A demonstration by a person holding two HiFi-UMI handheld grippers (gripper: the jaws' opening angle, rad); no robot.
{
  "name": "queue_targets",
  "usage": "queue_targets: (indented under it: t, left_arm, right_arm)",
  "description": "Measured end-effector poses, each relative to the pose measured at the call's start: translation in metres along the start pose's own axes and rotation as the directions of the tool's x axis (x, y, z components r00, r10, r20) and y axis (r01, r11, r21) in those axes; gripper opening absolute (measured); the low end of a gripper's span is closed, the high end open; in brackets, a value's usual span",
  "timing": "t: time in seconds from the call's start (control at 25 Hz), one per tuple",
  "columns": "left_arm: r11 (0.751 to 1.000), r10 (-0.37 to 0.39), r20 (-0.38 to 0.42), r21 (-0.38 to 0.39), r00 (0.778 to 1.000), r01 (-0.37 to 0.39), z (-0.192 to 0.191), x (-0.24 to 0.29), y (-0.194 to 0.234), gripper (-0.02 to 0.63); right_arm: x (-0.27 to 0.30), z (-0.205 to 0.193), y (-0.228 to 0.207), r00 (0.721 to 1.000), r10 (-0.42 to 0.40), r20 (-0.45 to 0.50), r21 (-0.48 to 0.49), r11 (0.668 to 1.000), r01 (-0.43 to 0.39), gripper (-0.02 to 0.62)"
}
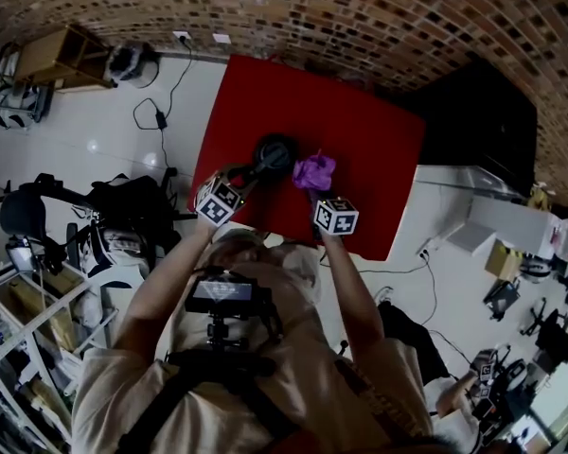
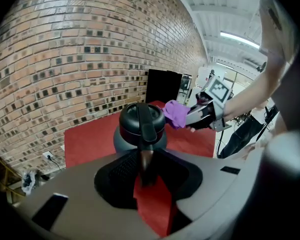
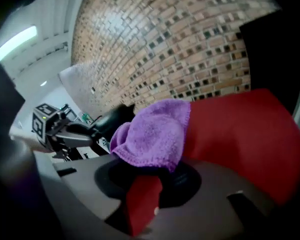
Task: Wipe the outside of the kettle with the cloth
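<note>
A black kettle (image 1: 275, 149) stands on the red table (image 1: 379, 159). My left gripper (image 1: 249, 173) is shut on the kettle's handle (image 2: 148, 126), which runs straight back between its jaws. In the left gripper view the kettle's lid (image 2: 133, 118) sits just ahead of the jaws. A crumpled purple cloth (image 1: 314, 169) is held in my right gripper (image 1: 315, 187), just right of the kettle and close beside it. The cloth (image 3: 152, 133) fills the right gripper view and hides the fingertips. The kettle (image 3: 114, 117) shows dark and blurred behind it, at the left.
A brick wall (image 1: 360, 17) runs behind the table. A black cabinet (image 1: 488, 121) stands to its right. A cable and plug (image 1: 159, 116) lie on the white floor at the left. Chairs and gear (image 1: 95, 216) crowd the near left.
</note>
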State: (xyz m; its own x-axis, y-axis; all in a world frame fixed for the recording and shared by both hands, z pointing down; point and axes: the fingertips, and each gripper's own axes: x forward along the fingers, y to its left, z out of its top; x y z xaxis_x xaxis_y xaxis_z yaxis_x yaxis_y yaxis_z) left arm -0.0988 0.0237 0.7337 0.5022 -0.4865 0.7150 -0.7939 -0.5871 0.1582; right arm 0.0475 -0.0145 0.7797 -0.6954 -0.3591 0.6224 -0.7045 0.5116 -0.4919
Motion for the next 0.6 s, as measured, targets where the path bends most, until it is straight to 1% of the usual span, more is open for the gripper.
queue_targets:
  t: [0.04, 0.08, 0.12, 0.2, 0.24, 0.36, 0.44, 0.48, 0.52, 0.6]
  left_arm:
    - [1.000, 0.001, 0.004, -0.002, 1.000, -0.001, 0.000, 0.000, 0.001, 0.098]
    - [1.000, 0.003, 0.005, -0.002, 1.000, -0.003, -0.001, 0.000, 0.001, 0.100]
    - [1.000, 0.005, 0.004, 0.000, 1.000, -0.005, -0.001, 0.000, 0.002, 0.100]
    - [1.000, 0.011, -0.003, 0.011, 1.000, -0.011, -0.002, 0.000, 0.003, 0.100]
    - [1.000, 0.012, -0.003, 0.012, 1.000, -0.012, -0.002, 0.000, 0.002, 0.100]
    - [1.000, 0.003, -0.002, -0.003, 1.000, -0.003, 0.000, 0.001, -0.001, 0.103]
    - [1.000, 0.003, -0.004, -0.006, 1.000, -0.003, 0.002, 0.003, -0.002, 0.101]
    - [1.000, 0.003, -0.005, -0.005, 1.000, -0.003, 0.003, 0.004, -0.002, 0.101]
    - [1.000, 0.001, -0.005, -0.004, 1.000, -0.001, 0.003, 0.004, -0.002, 0.101]
    - [1.000, -0.003, -0.005, 0.000, 1.000, 0.003, 0.004, 0.003, 0.000, 0.103]
  right_arm:
    - [-0.008, 0.011, 0.016, 0.999, 0.012, 0.050, -0.048, 0.999, -0.010, 0.126]
    - [-0.011, 0.016, 0.030, 0.997, 0.023, 0.073, -0.081, 0.997, -0.017, 0.126]
    - [-0.007, 0.015, 0.039, 0.997, 0.027, 0.068, -0.100, 0.995, -0.020, 0.126]
    - [0.015, -0.001, 0.039, 1.000, 0.002, 0.010, -0.104, 0.995, -0.001, 0.126]
    - [0.028, -0.014, 0.032, 1.000, -0.020, -0.012, -0.083, 0.996, 0.019, 0.126]
    - [0.057, -0.045, 0.004, 0.995, -0.093, -0.029, 0.046, 0.995, 0.094, 0.124]
    - [0.077, -0.071, -0.016, 0.986, -0.143, -0.089, 0.108, 0.982, 0.153, 0.124]
    - [0.088, -0.084, -0.023, 0.980, -0.150, -0.133, 0.132, 0.977, 0.168, 0.124]
    - [0.098, -0.097, -0.028, 0.972, -0.143, -0.188, 0.154, 0.973, 0.173, 0.124]
    - [0.111, -0.119, -0.028, 0.945, -0.091, -0.315, 0.174, 0.973, 0.152, 0.124]
